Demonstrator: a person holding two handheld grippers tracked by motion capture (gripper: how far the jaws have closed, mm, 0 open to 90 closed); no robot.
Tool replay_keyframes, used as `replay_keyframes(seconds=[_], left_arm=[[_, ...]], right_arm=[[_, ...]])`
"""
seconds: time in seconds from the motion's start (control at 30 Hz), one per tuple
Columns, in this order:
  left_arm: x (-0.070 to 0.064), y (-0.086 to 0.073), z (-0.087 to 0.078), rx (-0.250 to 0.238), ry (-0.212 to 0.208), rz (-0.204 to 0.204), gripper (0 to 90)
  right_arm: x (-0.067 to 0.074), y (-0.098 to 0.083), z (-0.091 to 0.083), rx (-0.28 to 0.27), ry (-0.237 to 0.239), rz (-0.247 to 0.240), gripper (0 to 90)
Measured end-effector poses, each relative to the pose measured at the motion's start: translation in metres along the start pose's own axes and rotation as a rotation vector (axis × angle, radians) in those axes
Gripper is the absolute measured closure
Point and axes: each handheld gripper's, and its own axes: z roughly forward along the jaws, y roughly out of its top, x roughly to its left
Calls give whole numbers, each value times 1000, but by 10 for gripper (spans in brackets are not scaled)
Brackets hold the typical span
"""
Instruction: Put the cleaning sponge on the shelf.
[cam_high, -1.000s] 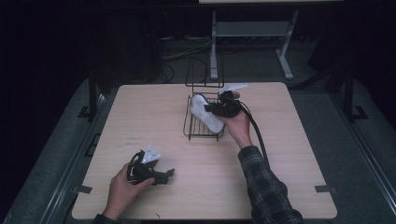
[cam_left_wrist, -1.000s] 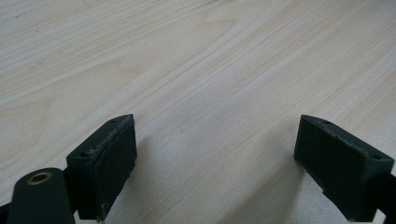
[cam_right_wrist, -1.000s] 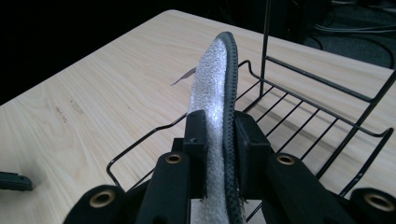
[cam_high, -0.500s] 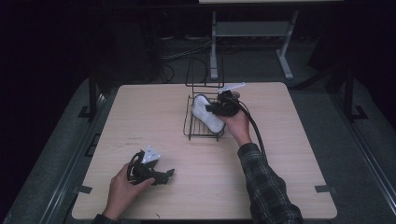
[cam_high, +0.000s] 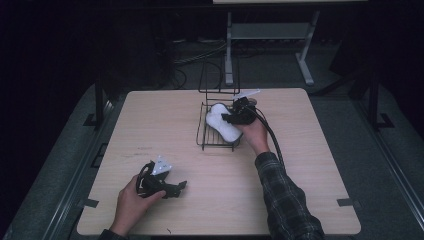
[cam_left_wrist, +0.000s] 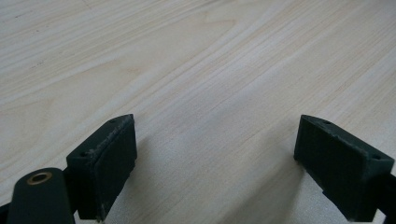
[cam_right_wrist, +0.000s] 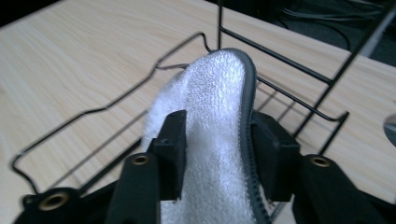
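Dark floor and a tangle of cables surround my pale wooden table (cam_high: 150, 120), with a metal stand behind it. Toward the far middle of the table stands a black wire rack (cam_high: 216, 131), a low tray with a taller frame at its back.

My right gripper (cam_high: 235, 117) is clamped on a white fluffy slipper (cam_high: 223, 125). From the right gripper view, the two jaws pinch the slipper (cam_right_wrist: 212, 121) across its width, one on the fuzzy upper side and one against the dark stitched edge, and its toe points out over the rack's (cam_right_wrist: 280, 60) wires. From above, the slipper lies over the tray part of the rack, near its right side; I cannot tell whether its underside touches the wires or hangs just above them.

My left gripper (cam_high: 172, 187) rests low on the near left of the table, well apart from the rack. Its jaws stand wide apart with nothing between them but bare wood (cam_left_wrist: 210, 70).

I judge that I am in the placing step: the slipper is at the rack and only needs settling. Next I should lower it until the sole lies flat on the wires, keeping the toe clear of the back frame, then spread the right jaws and draw them back and up without snagging the fluffy fabric or dragging the light rack along. The left gripper could steady the rack if it shifts.
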Motion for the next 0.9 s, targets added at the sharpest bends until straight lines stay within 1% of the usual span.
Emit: replay_keyframes(seconds=[0.03,0.1,0.17,0.33,0.37,0.47,0.5,0.53,0.57,0.6,0.63,0.7,0.73,0.8,0.9], left_arm=[[0,0,0,0,1,0,123],[0,0,0,-1,1,-1,123],[0,0,0,-1,0,-2,123],[0,0,0,0,1,0,123],[0,0,0,0,1,-1,123],[0,0,0,-2,0,-2,123],[0,0,0,-2,-1,-2,123],[0,0,0,0,-1,-1,123],[0,0,0,1,0,0,123],[0,0,0,1,0,0,123],[0,0,0,1,0,-1,123],[0,0,0,0,0,0,123],[0,0,0,1,1,0,123],[0,0,0,0,1,0,123],[0,0,0,0,1,-1,123]], right_arm=[[-1,-1,1,7,-2,-7,550],[-2,-3,4,29,-10,-5,539],[-3,-5,7,27,-1,8,536],[-3,-6,5,18,-1,12,506],[-3,-6,3,11,4,7,502],[-3,-5,-5,-15,8,21,504],[-4,-5,-8,-23,16,23,527],[-5,-5,-13,-27,24,23,589],[-6,-6,-18,-26,46,30,667],[-6,-7,-22,-31,54,27,729],[-6,-9,-26,-36,49,11,784],[-5,-12,-34,-27,53,-11,868],[-4,-14,-37,-24,50,-17,896],[-3,-19,-41,-11,47,-32,898],[-2,-27,-46,5,44,-41,899]])
